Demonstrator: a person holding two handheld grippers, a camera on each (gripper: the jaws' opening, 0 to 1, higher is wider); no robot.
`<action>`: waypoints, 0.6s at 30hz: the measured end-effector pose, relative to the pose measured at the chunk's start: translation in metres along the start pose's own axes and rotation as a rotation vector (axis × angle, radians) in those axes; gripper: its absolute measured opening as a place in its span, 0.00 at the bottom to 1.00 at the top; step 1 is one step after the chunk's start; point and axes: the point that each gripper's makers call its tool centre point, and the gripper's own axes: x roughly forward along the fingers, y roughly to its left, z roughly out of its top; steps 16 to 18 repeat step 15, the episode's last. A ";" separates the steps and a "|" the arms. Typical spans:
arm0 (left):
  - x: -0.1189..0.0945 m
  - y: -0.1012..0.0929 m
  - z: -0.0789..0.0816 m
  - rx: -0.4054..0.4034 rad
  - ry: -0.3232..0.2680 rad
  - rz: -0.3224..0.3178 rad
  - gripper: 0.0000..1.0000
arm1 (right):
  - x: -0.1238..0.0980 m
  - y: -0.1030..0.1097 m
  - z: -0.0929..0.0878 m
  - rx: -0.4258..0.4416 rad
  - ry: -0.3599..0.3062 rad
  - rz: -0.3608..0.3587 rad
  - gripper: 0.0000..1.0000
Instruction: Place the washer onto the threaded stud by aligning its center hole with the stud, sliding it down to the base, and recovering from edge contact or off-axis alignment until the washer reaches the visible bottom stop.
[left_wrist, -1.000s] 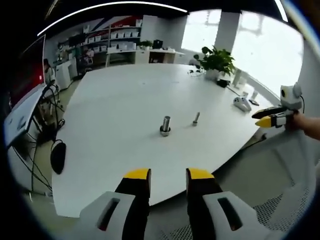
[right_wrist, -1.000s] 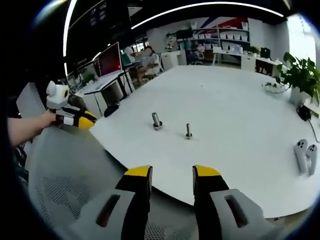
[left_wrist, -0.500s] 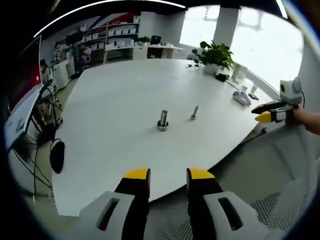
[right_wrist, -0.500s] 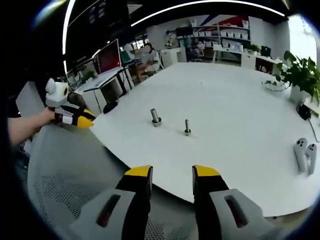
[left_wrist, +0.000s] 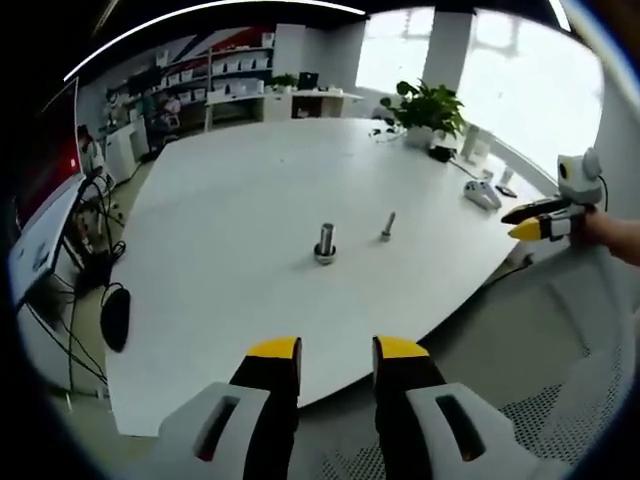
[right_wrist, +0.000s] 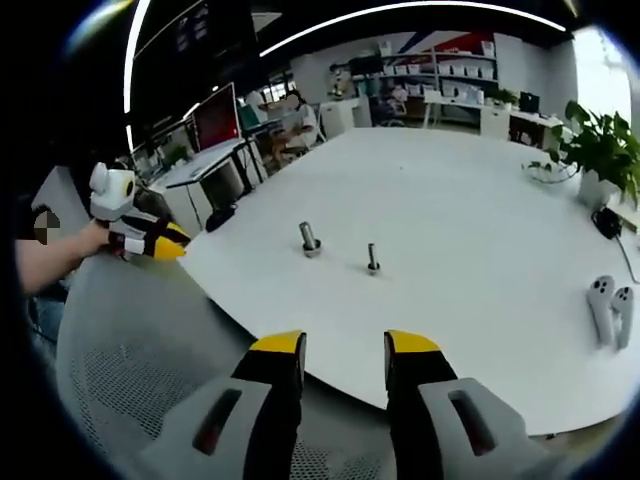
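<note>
Two small metal parts stand upright mid-table. One is a thick stud (left_wrist: 326, 243) (right_wrist: 309, 239) with a wider ring at its base; the other is a thin threaded stud (left_wrist: 386, 227) (right_wrist: 372, 259) beside it. At this distance I cannot pick out a separate washer. My left gripper (left_wrist: 335, 350) is open and empty, held off the table's near edge, well short of both studs. My right gripper (right_wrist: 343, 345) is also open and empty, off the table edge. Each gripper appears in the other's view, the right gripper (left_wrist: 540, 220) at the right and the left gripper (right_wrist: 152, 240) at the left.
The white table (left_wrist: 230, 210) is wide and curved. Two pale hand controllers (right_wrist: 611, 308) (left_wrist: 483, 198) lie near its edge and a potted plant (left_wrist: 432, 118) stands at the far end. A grey mesh chair (right_wrist: 130, 370) lies below me. A dark mouse (left_wrist: 115, 315) rests on a side desk.
Both views have shifted a little with the hands. The studs stand where they were, and both grippers stay open and off the table.
</note>
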 end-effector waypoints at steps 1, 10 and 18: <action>0.000 0.000 0.000 0.000 -0.002 0.001 0.26 | 0.000 0.000 0.000 -0.003 0.003 -0.001 0.33; 0.000 -0.001 0.000 -0.003 -0.005 -0.014 0.26 | 0.000 0.001 -0.003 -0.001 0.015 -0.002 0.33; 0.000 -0.002 -0.001 0.004 0.003 -0.015 0.25 | 0.001 0.004 -0.004 -0.004 0.025 0.011 0.33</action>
